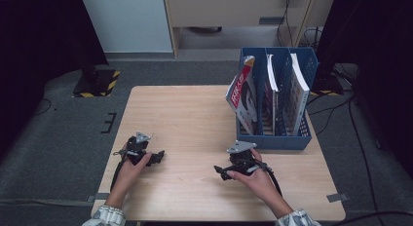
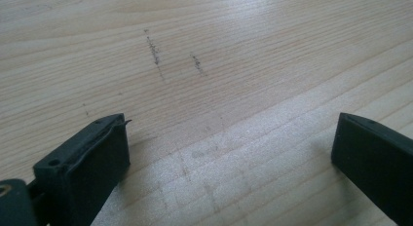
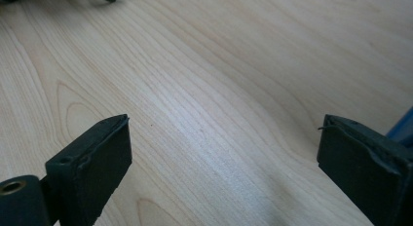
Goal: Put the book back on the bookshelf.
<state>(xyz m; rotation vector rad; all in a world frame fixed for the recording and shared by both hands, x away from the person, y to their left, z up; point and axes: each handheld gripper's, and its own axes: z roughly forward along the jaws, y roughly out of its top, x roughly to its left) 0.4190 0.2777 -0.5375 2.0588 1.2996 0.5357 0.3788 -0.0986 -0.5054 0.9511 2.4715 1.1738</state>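
**Two grippers resting wide open on bare worktop**

Both sets of fingers are spread wide and hold nothing. The left gripper lies near the worktop's left edge, its fingers over bare wood with faint dark scuff marks ahead. The right gripper lies just in front of the blue file rack, apart from it, its fingers over clean wood grain. Open wood stretches between the two grippers and back to the far edge. The rack stands at the right rear holding upright books; a red-covered book leans out at its left compartment, its writing too small to read.
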